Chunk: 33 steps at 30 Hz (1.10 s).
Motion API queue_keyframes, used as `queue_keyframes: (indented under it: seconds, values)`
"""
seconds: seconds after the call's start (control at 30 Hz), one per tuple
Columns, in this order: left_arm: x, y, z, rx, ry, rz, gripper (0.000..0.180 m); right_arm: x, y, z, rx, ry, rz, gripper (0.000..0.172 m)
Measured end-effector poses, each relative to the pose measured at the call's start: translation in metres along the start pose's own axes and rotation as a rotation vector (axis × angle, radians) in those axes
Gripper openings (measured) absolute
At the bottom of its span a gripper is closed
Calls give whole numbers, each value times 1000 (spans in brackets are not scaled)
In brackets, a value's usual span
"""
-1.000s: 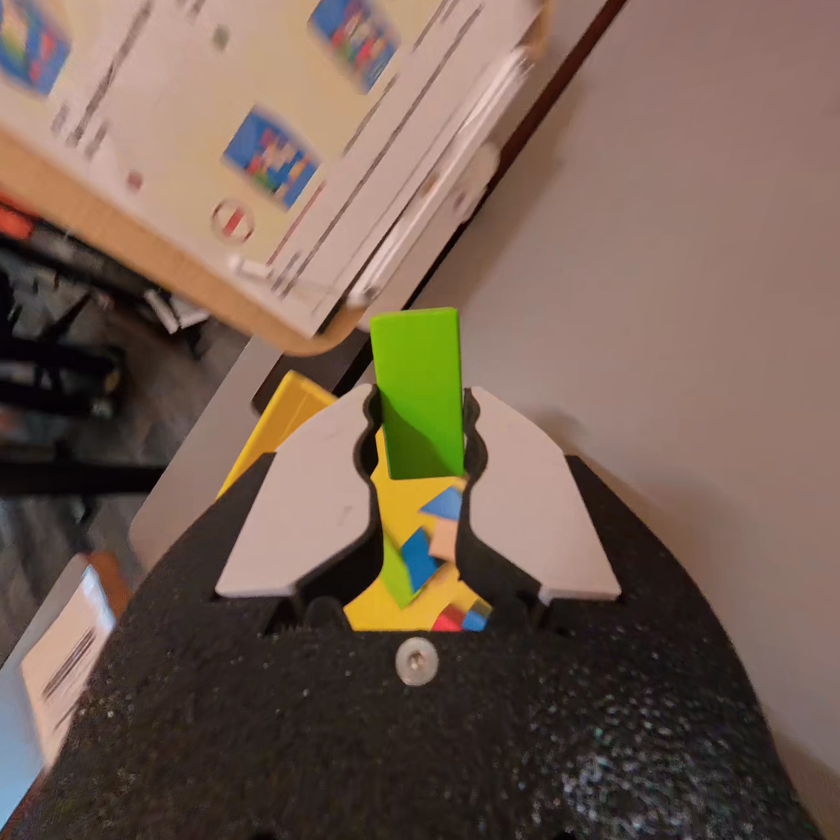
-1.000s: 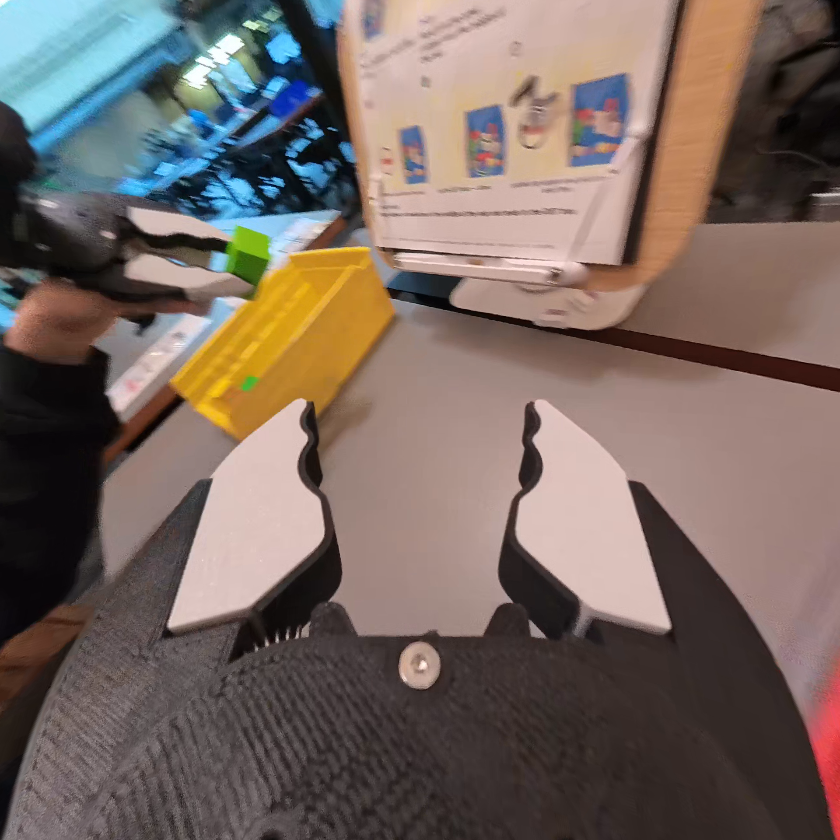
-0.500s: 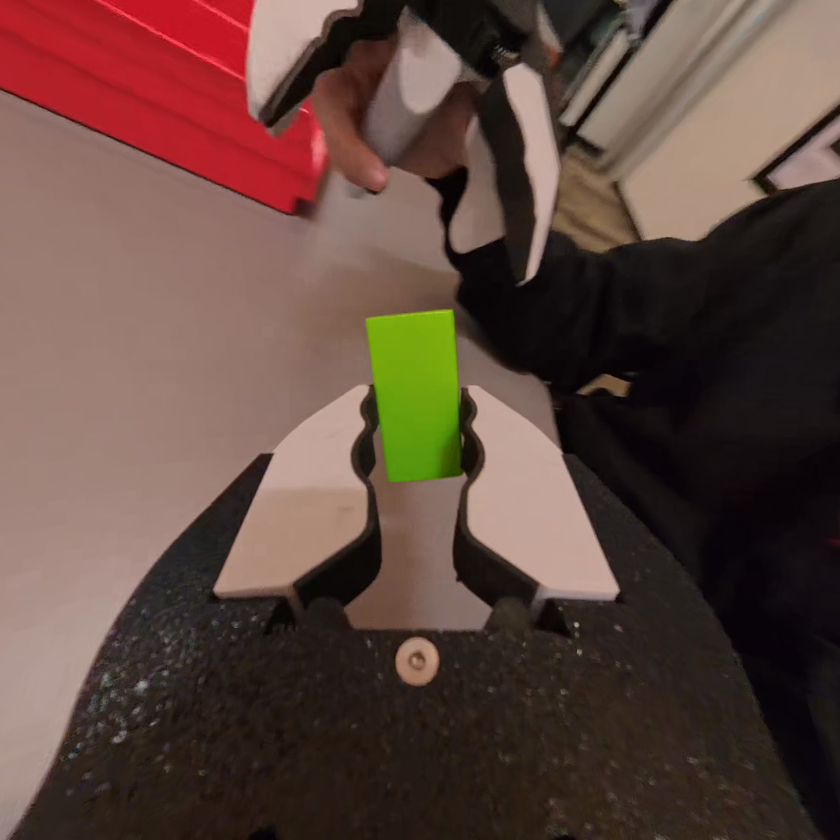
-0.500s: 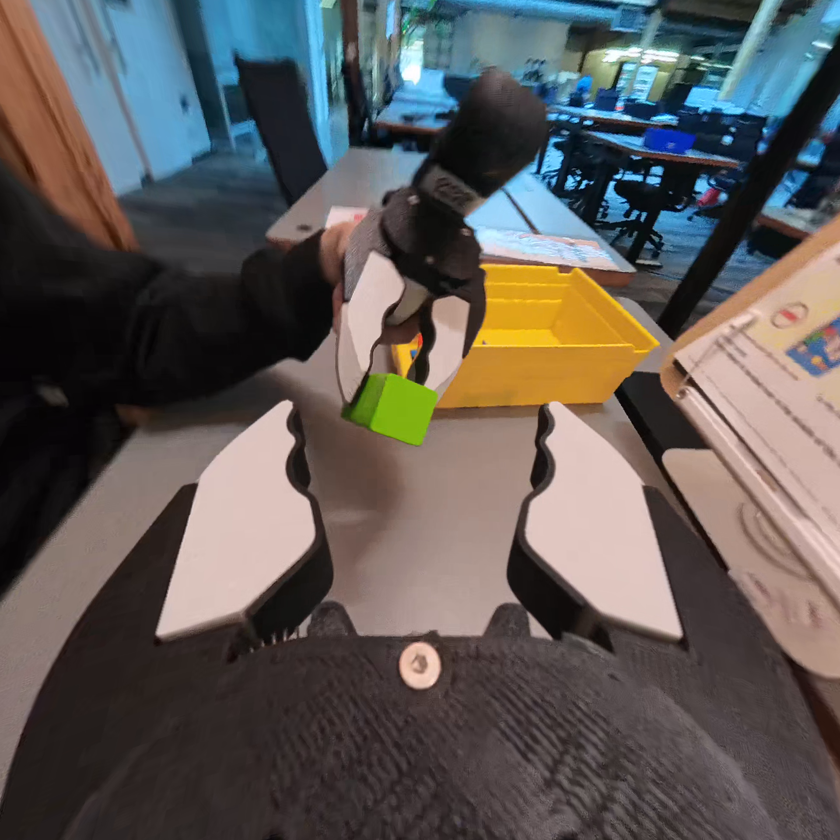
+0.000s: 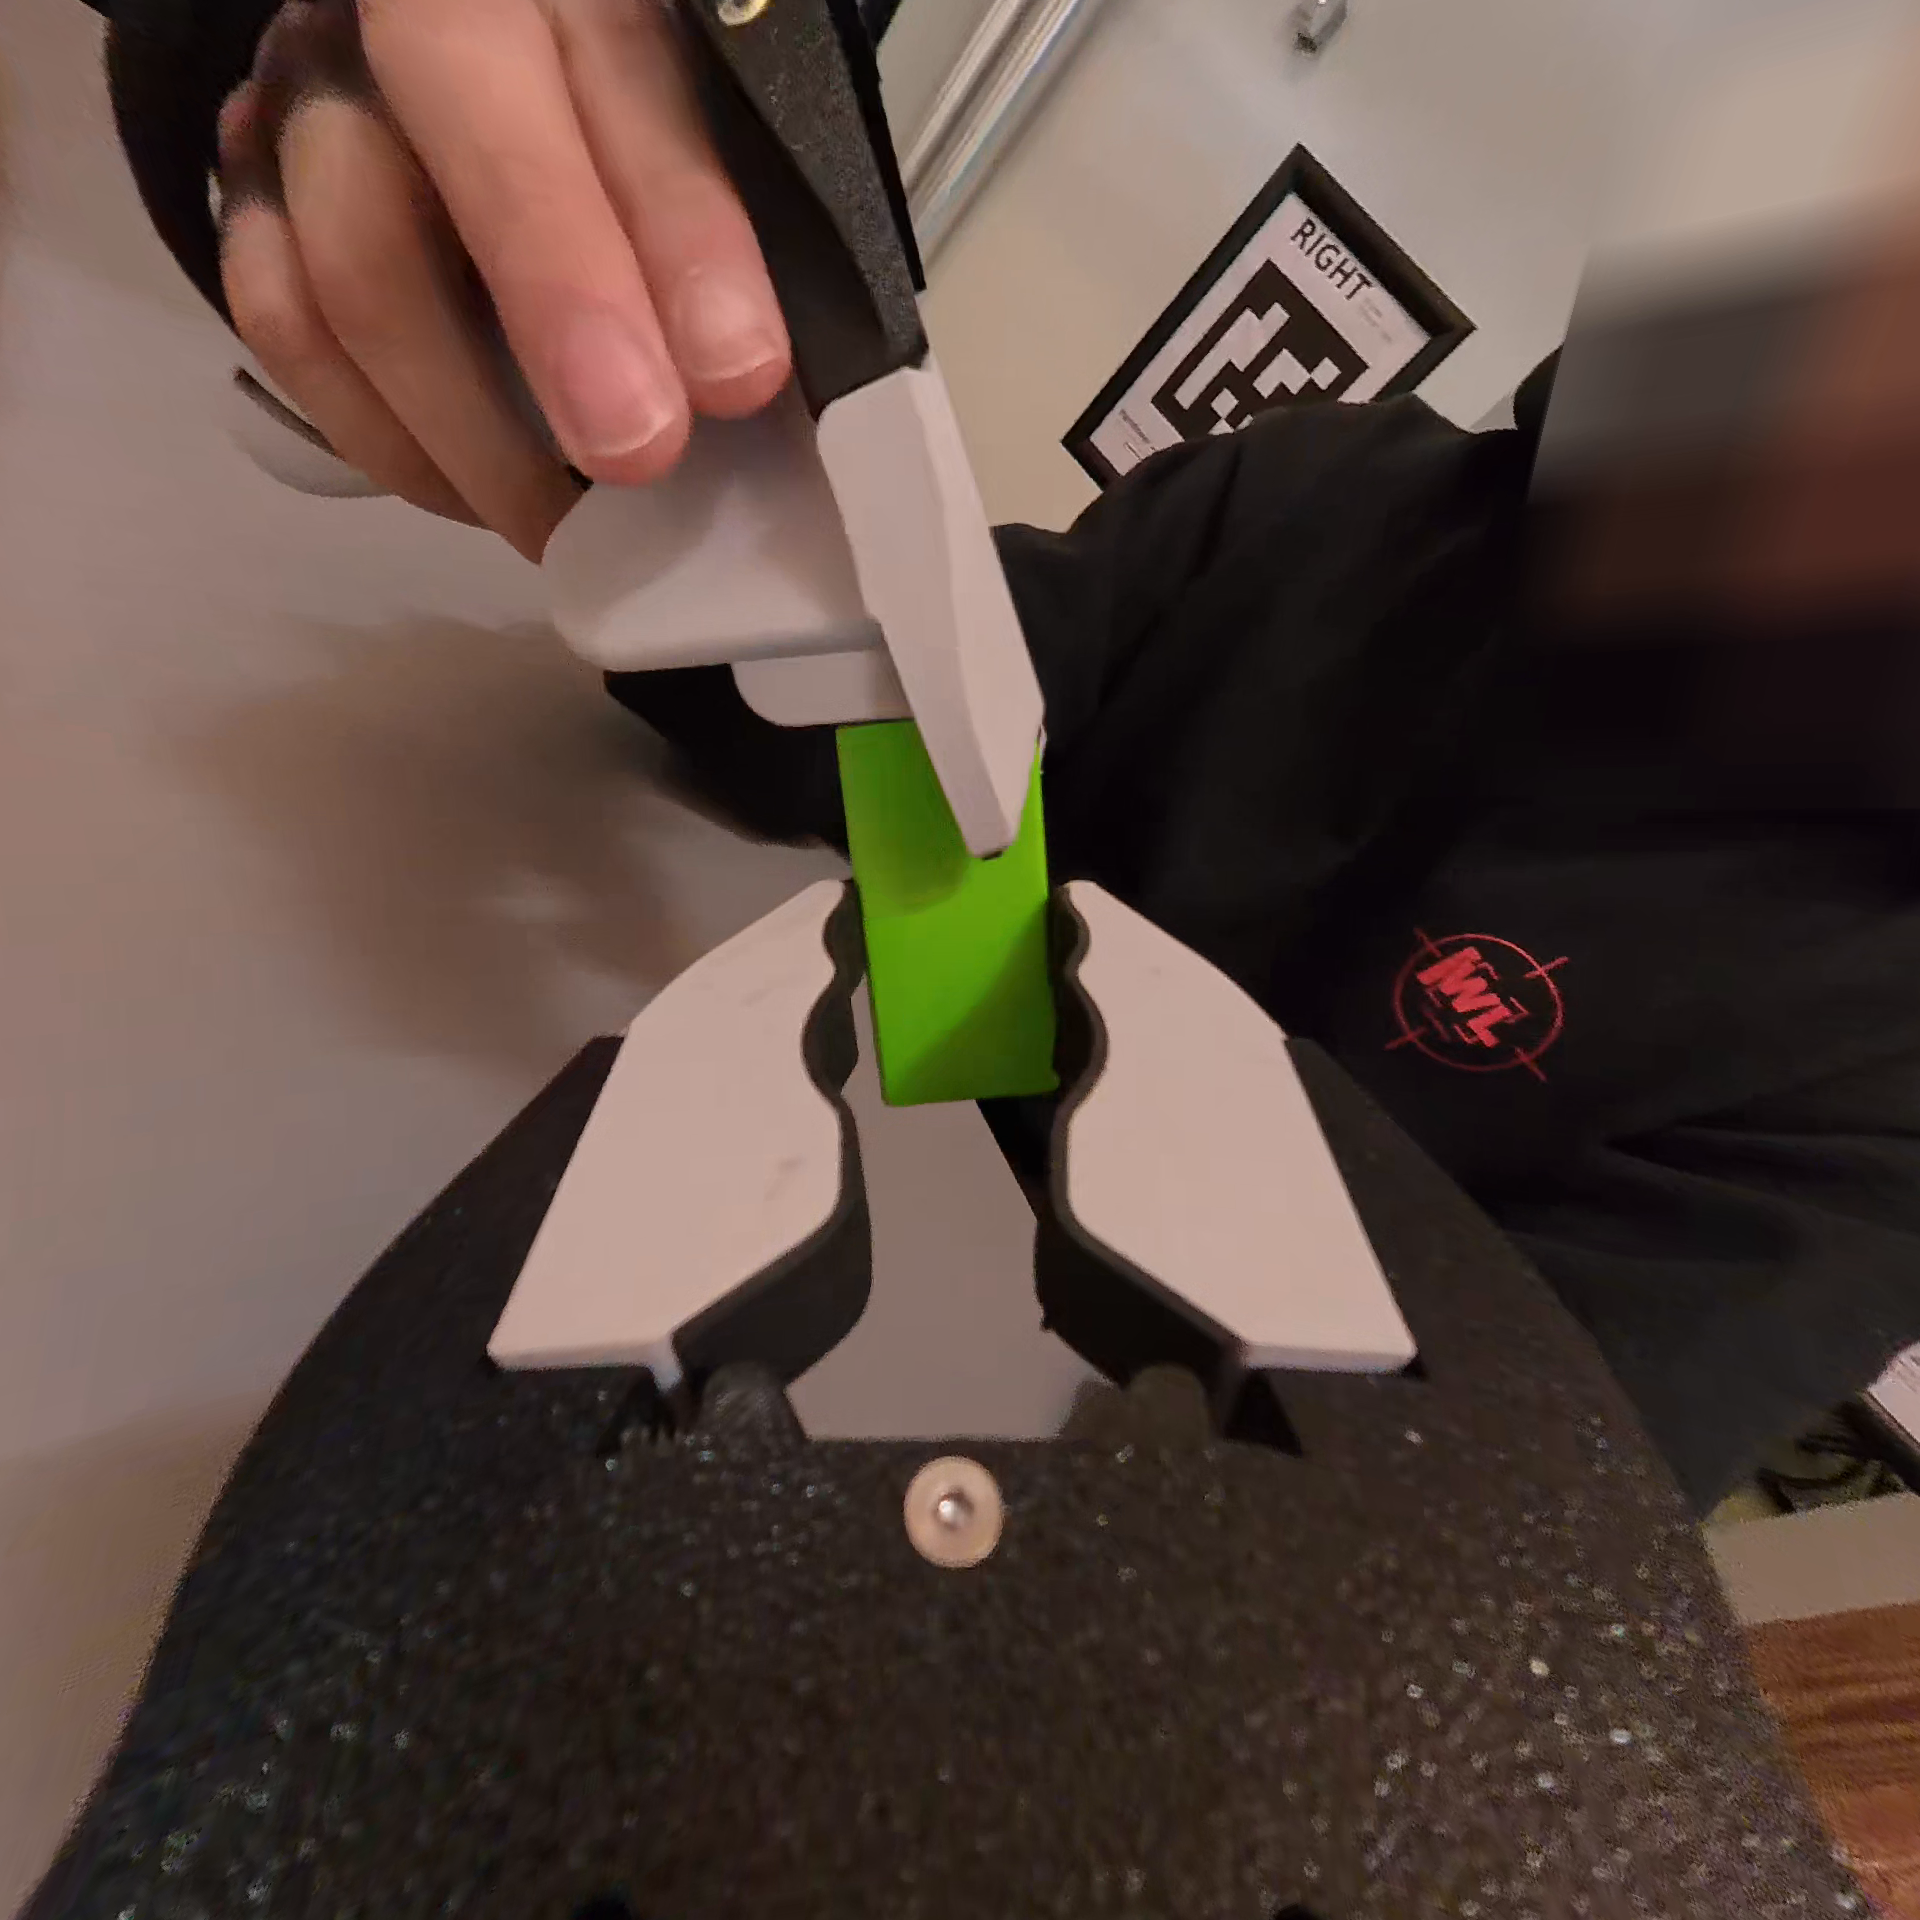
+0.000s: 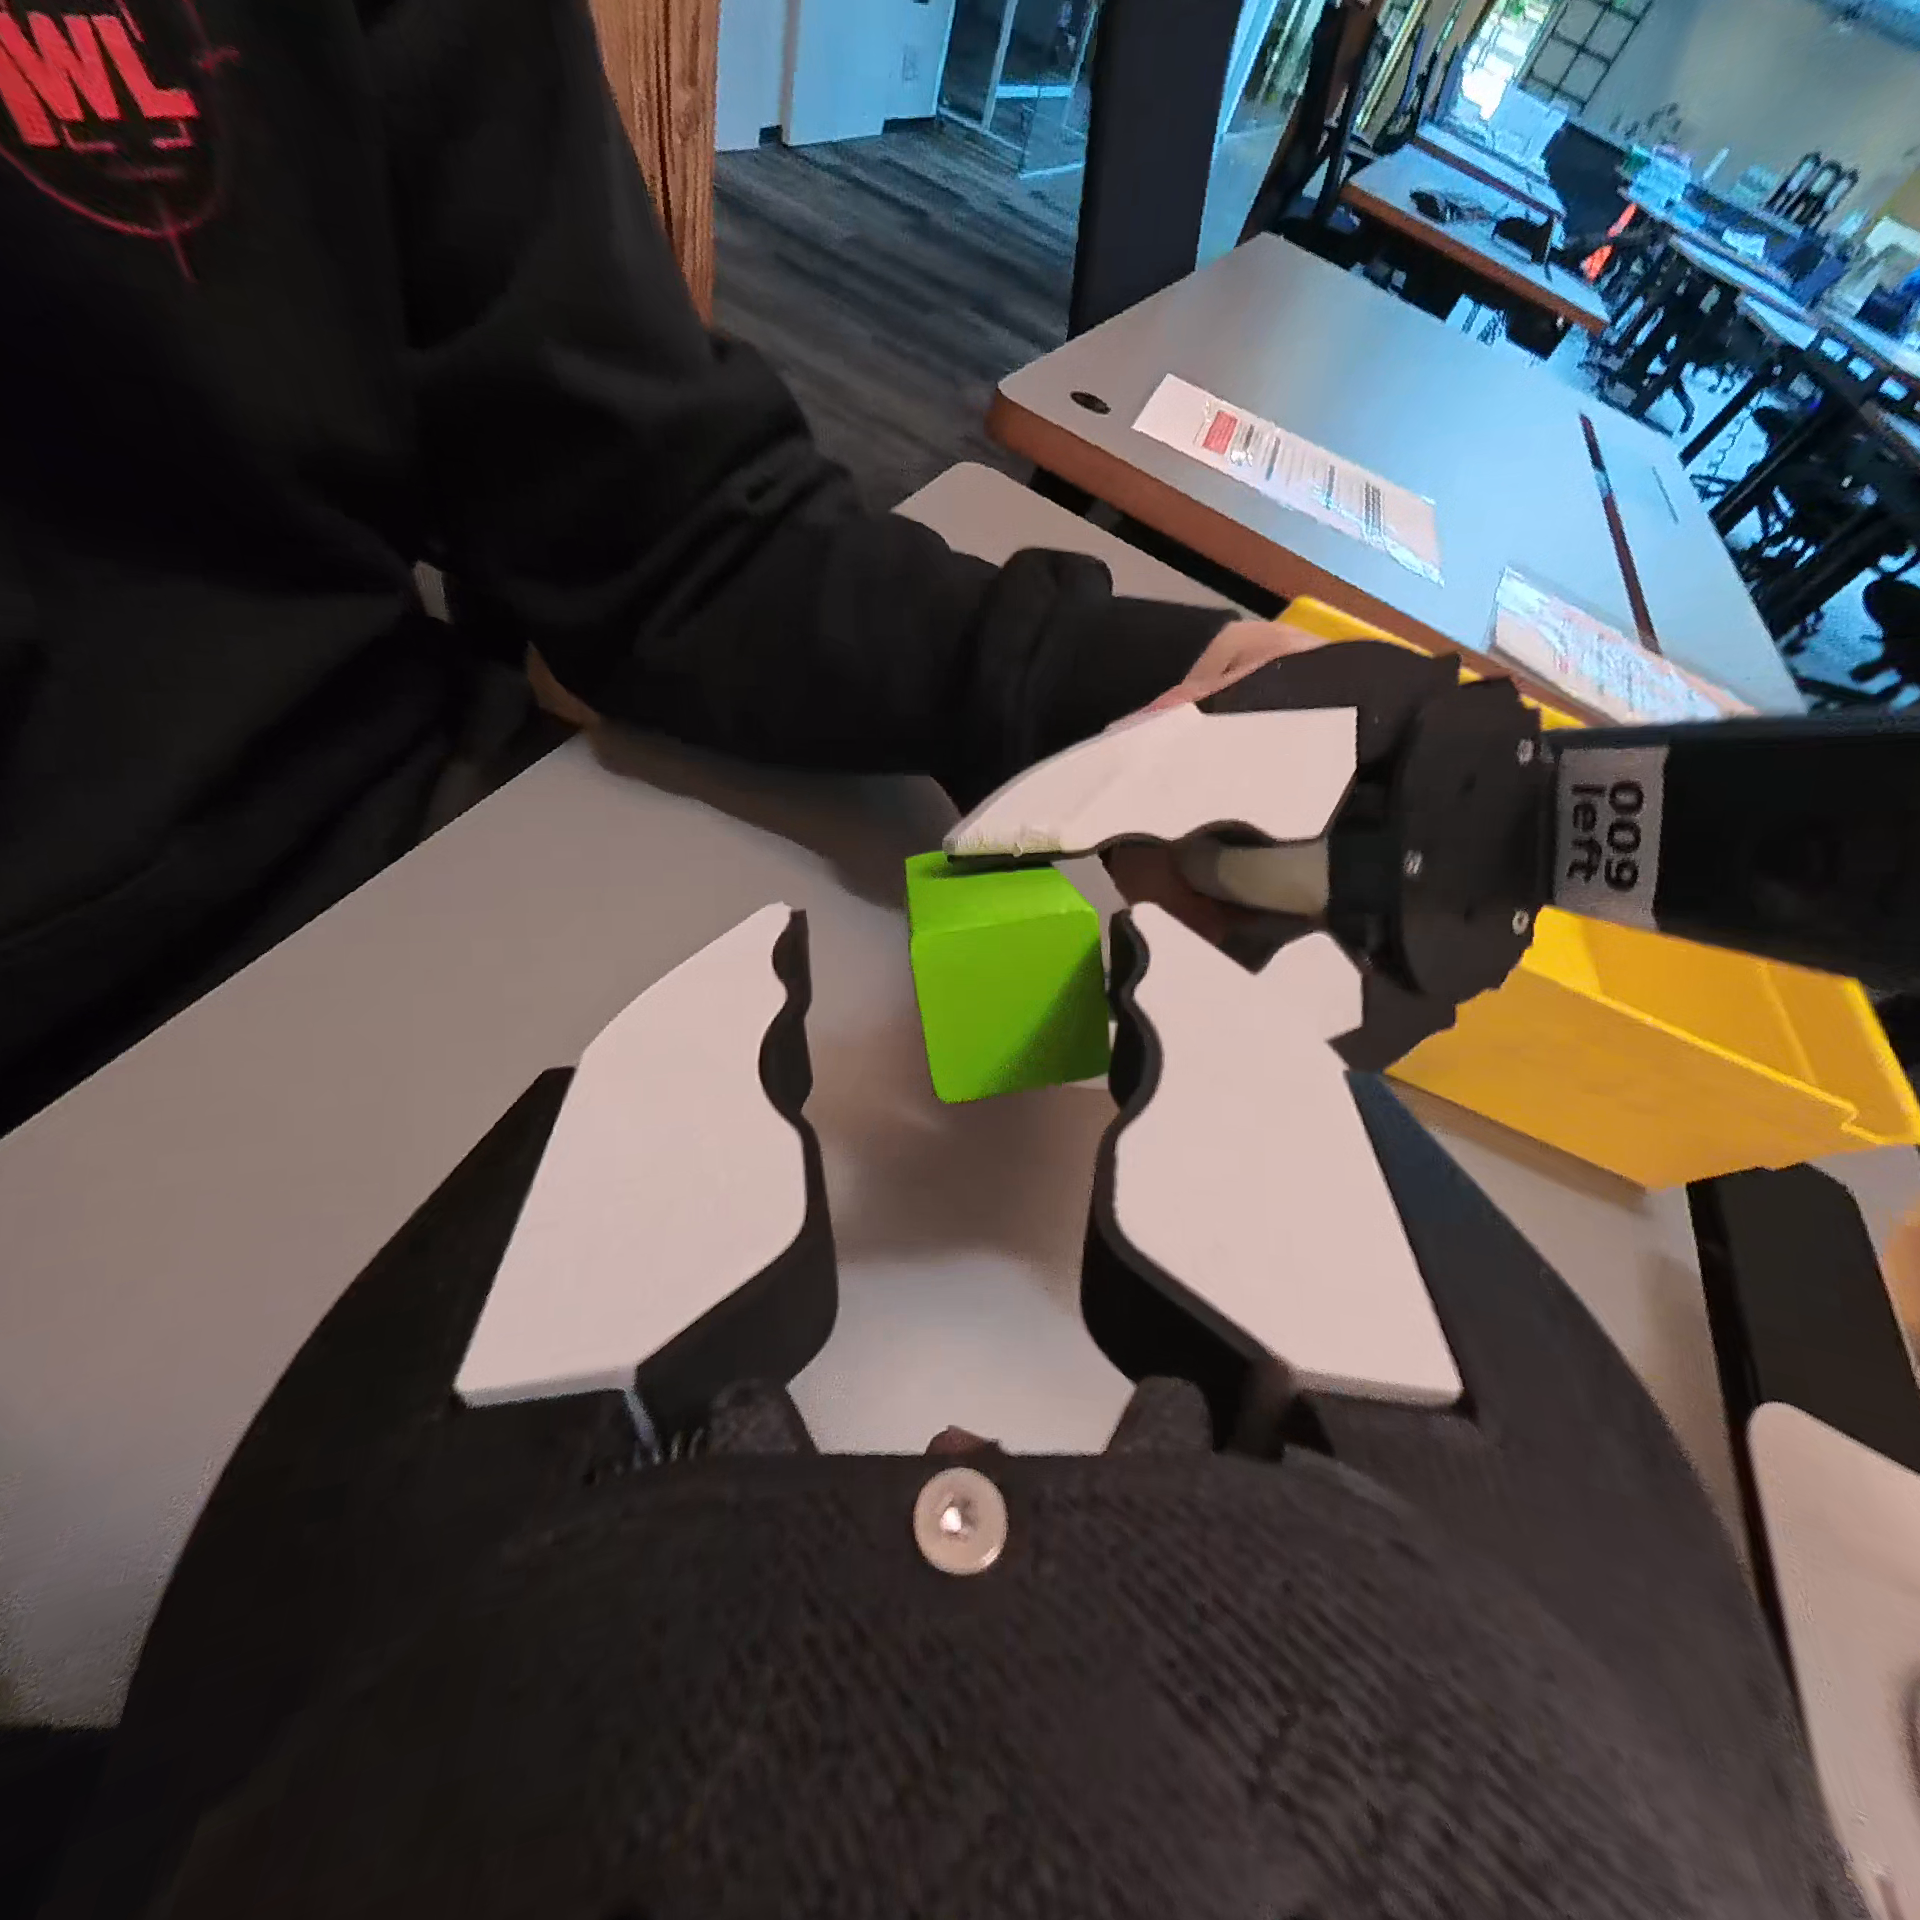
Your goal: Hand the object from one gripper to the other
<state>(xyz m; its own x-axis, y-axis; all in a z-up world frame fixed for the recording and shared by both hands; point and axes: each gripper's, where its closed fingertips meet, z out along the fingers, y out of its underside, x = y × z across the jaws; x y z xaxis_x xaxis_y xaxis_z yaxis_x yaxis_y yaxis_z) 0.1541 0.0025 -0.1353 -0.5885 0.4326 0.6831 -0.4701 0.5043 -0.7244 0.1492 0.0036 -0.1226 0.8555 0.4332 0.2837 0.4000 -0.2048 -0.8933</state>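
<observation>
- The green block (image 5: 961,997) was held above the grey table (image 6: 312,1018), clamped at its two sides between the pads of the left gripper (image 5: 956,987), with its far end sticking out past the fingertips.
- The right gripper (image 6: 956,997) was placed around that free end with its jaws still apart: one pad (image 6: 1127,997) was seen against the block, while a clear gap was left between the block and the other pad (image 6: 790,997).
- The block was therefore judged to be carried by the left gripper alone; the handover was not yet made.
- A drop onto the table could be caused if the left gripper were opened before the right jaws were fully closed.
- Because only one right pad was touching, the block could be pushed sideways or twisted in the left grip as the open pad came in, and a skewed hold could result.
- The two sets of fingers were crowded close around the block, so a collision between fingertips could be caused by further closing or by any shift of either hand.
- Only the end of the block was offered, so a shallow, weak pinch was thought possible.
- A yellow bin (image 6: 1662,1060) was seen on the table behind the block; a fall there could not be ruled out.
</observation>
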Motion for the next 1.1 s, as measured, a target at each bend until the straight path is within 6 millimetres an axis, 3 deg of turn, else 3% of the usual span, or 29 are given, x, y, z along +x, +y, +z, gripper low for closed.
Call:
queue_keyframes:
  seconds: [0.43,0.57,0.67,0.77,0.83,0.9,1.0,1.07,1.1]
  values:
    - [-5,14,10,-75,35,-49,34,-11,23,18,-178,-68,-83,36]
    - [-15,1,3,21,-28,-56,34,-1,29,13,-246,7,-99,36]
    - [-30,-9,-8,86,-169,-66,65,16,41,-9,-340,125,-26,36]
    - [-38,-18,-22,128,-308,-43,65,40,52,-58,-380,341,133,36]
    - [-42,-23,-32,149,-406,-25,66,59,71,-112,-440,584,262,36]
    - [-46,-25,-42,162,-489,-6,66,69,98,-181,-504,884,437,36]
    - [-49,-30,-53,197,-559,10,62,53,147,-286,-619,1328,648,36]
    - [-49,-33,-59,230,-569,2,57,26,178,-339,-669,1567,778,36]
    - [-50,-34,-61,247,-569,-6,56,11,193,-356,-693,1644,843,36]
